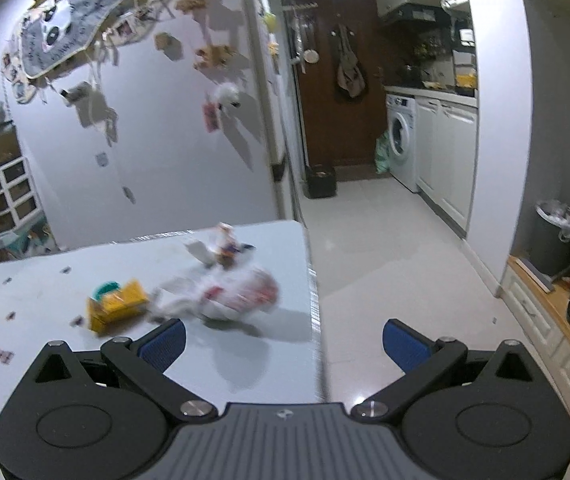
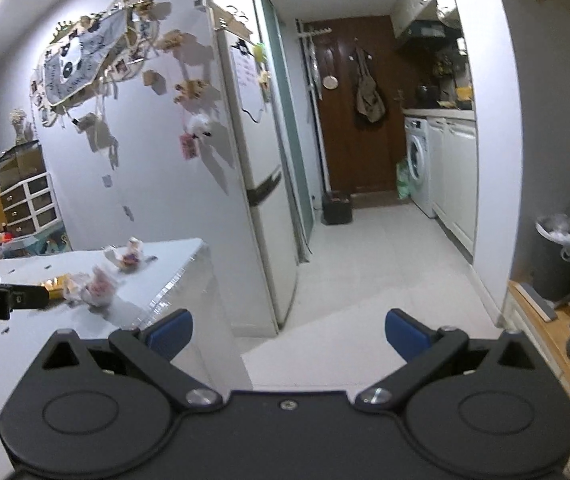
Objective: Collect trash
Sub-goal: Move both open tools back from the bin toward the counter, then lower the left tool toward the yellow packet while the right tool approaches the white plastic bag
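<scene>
Trash sits in three blurred clumps on the pale table [image 1: 45, 300] in the left wrist view: a yellow box [image 1: 119, 306] with a green ring on top at lower left of centre, a crumpled white and red wrapper [image 1: 237, 294] just to its right, and a smaller crumpled piece [image 1: 225, 246] with white, orange and dark patches further back, near the table's far edge. The left gripper [image 1: 284, 342] fills the bottom of that frame, its two blue-padded fingers spread wide with nothing between them, hovering short of the wrapper. In the right wrist view the right gripper [image 2: 289, 334] is likewise spread wide and empty, over the table's corner and the floor. At the right edge of both frames stands one dark bin [image 2: 561, 256] lined with a white bag, well apart from the table. One washing machine [image 2: 419, 164] shows down the hallway.
</scene>
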Demonstrator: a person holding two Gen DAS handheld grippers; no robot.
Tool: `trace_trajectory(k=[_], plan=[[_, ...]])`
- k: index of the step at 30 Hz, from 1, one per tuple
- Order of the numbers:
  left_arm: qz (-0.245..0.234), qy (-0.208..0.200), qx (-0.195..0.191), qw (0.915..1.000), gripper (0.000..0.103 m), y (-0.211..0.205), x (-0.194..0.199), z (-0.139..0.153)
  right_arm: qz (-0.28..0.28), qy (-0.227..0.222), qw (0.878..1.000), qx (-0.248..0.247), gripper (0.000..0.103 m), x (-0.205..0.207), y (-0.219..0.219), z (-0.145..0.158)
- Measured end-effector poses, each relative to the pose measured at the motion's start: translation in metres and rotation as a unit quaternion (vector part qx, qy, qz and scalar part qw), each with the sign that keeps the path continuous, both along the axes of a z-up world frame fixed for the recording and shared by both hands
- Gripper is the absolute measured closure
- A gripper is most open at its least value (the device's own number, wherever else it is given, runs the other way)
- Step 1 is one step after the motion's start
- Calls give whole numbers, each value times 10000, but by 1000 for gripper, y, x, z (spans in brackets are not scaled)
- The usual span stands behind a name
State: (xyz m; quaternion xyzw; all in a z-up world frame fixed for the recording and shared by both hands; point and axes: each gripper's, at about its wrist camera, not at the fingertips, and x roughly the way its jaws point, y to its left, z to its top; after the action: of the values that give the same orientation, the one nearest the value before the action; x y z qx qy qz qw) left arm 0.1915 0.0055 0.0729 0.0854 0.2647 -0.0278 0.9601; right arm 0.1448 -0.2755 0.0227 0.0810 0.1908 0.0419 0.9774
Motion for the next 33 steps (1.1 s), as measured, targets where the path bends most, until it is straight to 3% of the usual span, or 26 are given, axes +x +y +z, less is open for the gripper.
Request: trace_trajectory(k=[9,17,25,33], plan=[[389,-320,183,9986,0,71,32,25,448,-183,9988,-100,0,33,65,18],[382,-278,163,9988,0,133,75,13,578,-105,9983,56,0,68,113,23],[304,1,-295,9991,0,190,127,-32,998,-339,9944,-6,0,100,151,13],[142,134,-1164,9930,0,252,176,-70,1450,-380,9882,303,0,122,163,-6]])
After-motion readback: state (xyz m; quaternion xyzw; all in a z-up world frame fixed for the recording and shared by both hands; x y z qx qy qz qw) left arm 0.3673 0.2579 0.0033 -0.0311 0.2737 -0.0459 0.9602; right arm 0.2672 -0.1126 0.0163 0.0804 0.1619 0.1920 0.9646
